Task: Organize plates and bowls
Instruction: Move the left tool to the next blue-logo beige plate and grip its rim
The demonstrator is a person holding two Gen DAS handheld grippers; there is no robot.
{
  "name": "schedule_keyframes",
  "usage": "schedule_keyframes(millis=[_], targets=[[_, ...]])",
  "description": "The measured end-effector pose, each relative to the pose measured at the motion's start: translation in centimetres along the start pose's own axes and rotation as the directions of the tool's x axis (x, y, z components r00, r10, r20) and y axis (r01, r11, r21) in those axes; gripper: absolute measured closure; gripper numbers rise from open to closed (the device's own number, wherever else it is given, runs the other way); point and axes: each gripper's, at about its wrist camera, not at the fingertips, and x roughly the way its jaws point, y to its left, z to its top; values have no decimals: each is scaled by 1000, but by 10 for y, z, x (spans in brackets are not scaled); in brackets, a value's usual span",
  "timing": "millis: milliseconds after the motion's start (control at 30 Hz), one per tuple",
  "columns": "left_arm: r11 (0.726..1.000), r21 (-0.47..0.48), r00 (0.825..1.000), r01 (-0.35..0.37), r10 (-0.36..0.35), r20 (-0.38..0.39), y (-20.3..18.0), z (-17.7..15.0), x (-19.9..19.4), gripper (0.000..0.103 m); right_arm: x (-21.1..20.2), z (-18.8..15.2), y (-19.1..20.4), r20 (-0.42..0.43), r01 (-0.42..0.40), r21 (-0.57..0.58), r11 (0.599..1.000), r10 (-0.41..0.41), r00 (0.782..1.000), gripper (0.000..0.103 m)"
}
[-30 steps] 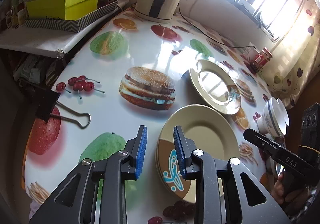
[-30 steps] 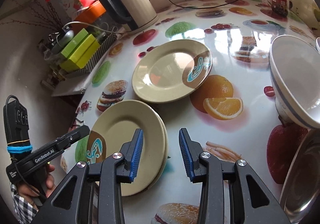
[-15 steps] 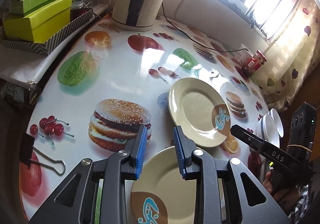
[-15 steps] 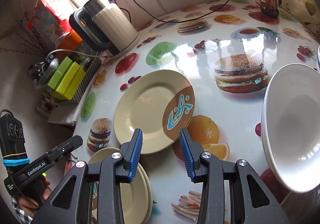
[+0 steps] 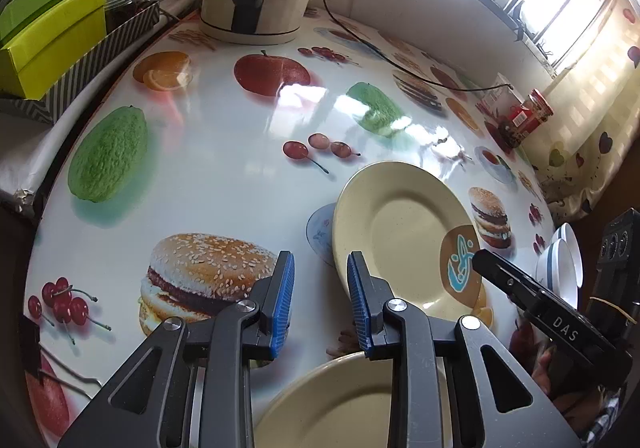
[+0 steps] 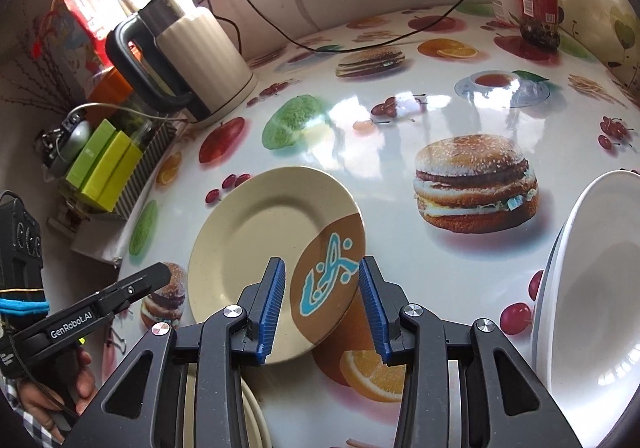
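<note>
Your right gripper [image 6: 322, 304] hides the near rim of the lone cream plate [image 6: 260, 240], and its own arms cover the stacked plates [image 6: 252, 420] below, of which you see only a sliver of edges. In the left wrist view that stack [image 5: 340, 404] is cut off by the frame and crossed by your left gripper [image 5: 320, 308]. The white bowl [image 6: 592, 308] runs off the right edge; from the left it shows as small nested bowls [image 5: 564, 264], hard to count.

Readable writing: "GenRobot.AI" on the left gripper's side as seen from the right wrist, and "DAS" on the right gripper [image 5: 496, 270] as seen from the left. The jar [image 6: 536, 0] carries a red label too small to read.

Compared with half a second ago, your right jaws have moved in over the plate's brown patch with the blue motif, and the left gripper has advanced so the stack sits lower in its view.

Both pairs of jaws stand apart, clamped on nothing. The lone plate lies flat on the table [image 6: 400, 120], near the stack.
</note>
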Motion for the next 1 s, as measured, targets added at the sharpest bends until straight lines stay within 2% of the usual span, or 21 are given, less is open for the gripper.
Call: schedule_keyframes(millis=[333, 667, 1000], targets=[[1000, 5, 999, -9, 9, -32, -2, 3, 16, 75, 8, 1, -7, -15, 12, 6, 1000, -11, 1000, 65], [1000, -12, 1000, -3, 2, -25, -1, 5, 19, 75, 12, 2, -7, -22, -10, 11, 1000, 10, 1000, 65], [1000, -2, 999, 2, -2, -38, -8, 7, 24, 75, 14, 4, -8, -23, -24, 25, 999, 24, 999, 76]])
